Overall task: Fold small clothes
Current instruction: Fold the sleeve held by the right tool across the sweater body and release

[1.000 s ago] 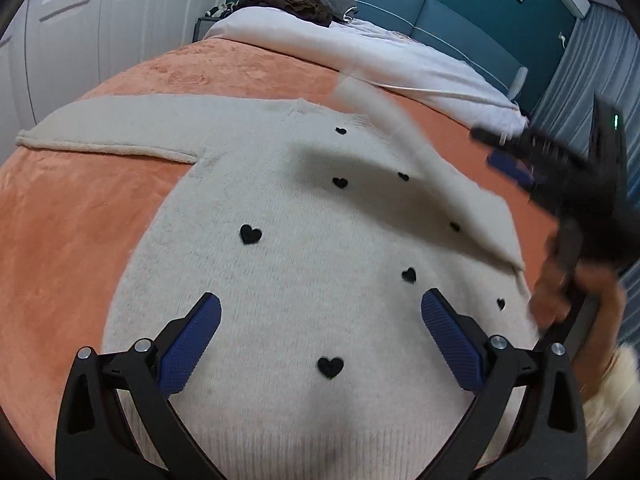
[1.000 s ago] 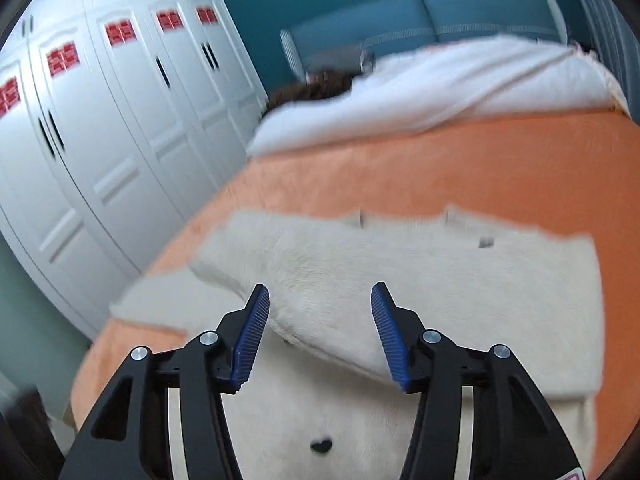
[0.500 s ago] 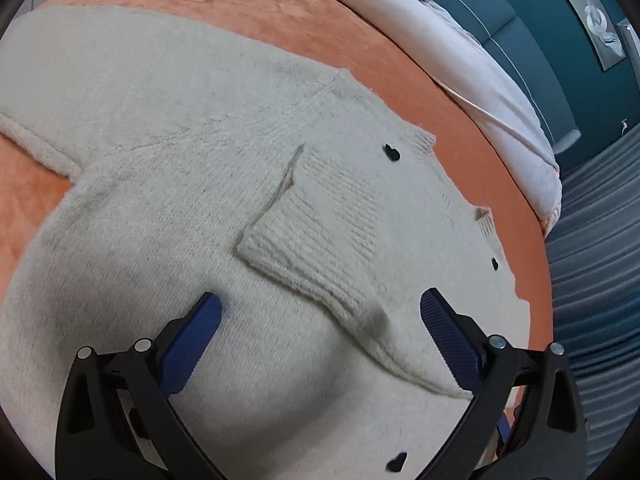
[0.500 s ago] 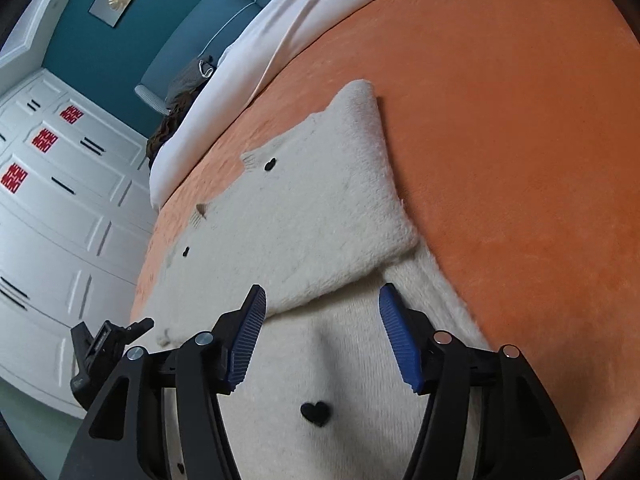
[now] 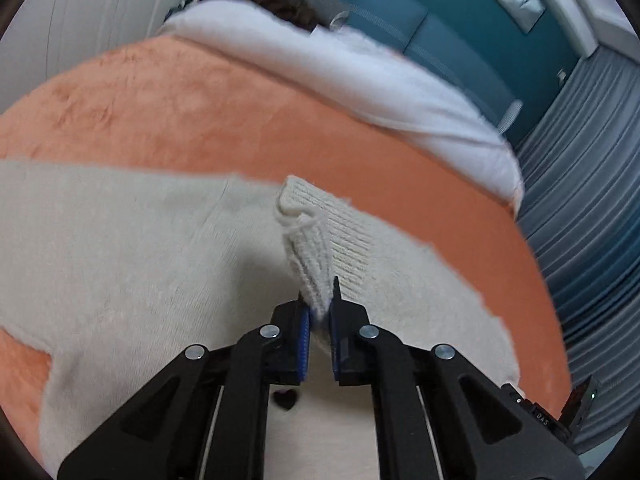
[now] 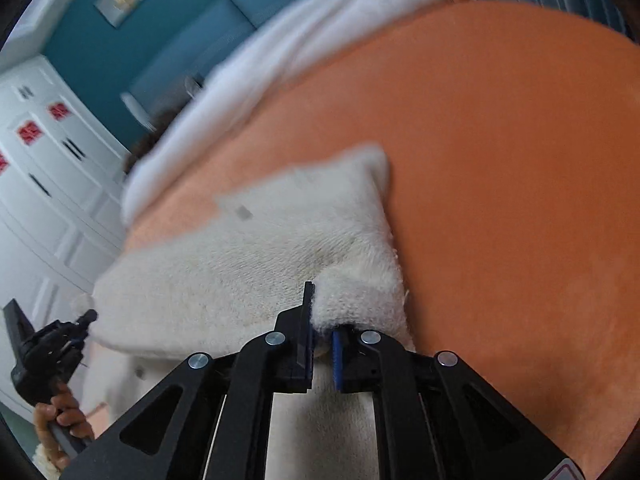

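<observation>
Now both grippers clamped on the sweater (image 5: 120,248), which lies flat on the orange blanket (image 5: 200,120). Left gripper (image 5: 319,312) pinches the ribbed cuff (image 5: 332,232), lifted over the body. Right gripper (image 6: 320,334) pinches the folded edge nearest the bare blanket.

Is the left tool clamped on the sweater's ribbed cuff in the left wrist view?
Yes, the left tool is shut on the ribbed cuff of the cream sweater, pinching it up off the sweater body.
</observation>
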The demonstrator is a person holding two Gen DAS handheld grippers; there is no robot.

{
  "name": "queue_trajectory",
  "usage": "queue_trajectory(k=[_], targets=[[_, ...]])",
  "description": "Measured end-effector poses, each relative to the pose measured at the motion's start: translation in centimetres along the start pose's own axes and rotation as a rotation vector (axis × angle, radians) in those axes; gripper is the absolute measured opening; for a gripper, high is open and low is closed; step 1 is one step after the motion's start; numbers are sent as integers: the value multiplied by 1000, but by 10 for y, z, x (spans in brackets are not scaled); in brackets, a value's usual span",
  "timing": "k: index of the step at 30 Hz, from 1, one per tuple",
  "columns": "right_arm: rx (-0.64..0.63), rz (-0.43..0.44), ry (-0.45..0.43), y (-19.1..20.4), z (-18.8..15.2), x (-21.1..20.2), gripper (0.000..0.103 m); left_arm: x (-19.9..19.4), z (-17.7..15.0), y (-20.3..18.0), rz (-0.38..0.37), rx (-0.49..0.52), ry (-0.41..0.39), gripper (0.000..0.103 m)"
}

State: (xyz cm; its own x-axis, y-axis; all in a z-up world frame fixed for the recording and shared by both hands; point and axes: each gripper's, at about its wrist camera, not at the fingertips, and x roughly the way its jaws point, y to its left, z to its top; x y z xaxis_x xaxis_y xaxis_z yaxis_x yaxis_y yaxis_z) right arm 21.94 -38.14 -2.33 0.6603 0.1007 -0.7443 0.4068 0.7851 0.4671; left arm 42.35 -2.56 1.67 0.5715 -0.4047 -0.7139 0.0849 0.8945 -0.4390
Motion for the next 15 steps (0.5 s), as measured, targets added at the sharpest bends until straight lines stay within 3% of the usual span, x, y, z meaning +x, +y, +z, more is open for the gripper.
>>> queue_trajectory(k=[1, 2, 4, 7, 12, 15], targets=[[19, 29, -12, -7, -6, 2, 5, 19, -15, 11, 52, -14, 67, 7], [30, 41, -38, -6, -4, -6, 5, 27, -27, 20, 65, -25, 85, 7], [27, 41, -48, -2, -1, -16, 6, 24, -37, 25, 27, -28, 32, 8], [-49, -24, -8, 5, -7, -16, 7, 24, -35, 25, 21, -47, 30, 9], [-88, -64, -178, 26, -14, -65, 14, 25, -41, 22, 11, -12, -2, 11], [-174, -58, -170, 52, -10, -57, 17, 24, -44, 32, -15, -42, -14, 11]])
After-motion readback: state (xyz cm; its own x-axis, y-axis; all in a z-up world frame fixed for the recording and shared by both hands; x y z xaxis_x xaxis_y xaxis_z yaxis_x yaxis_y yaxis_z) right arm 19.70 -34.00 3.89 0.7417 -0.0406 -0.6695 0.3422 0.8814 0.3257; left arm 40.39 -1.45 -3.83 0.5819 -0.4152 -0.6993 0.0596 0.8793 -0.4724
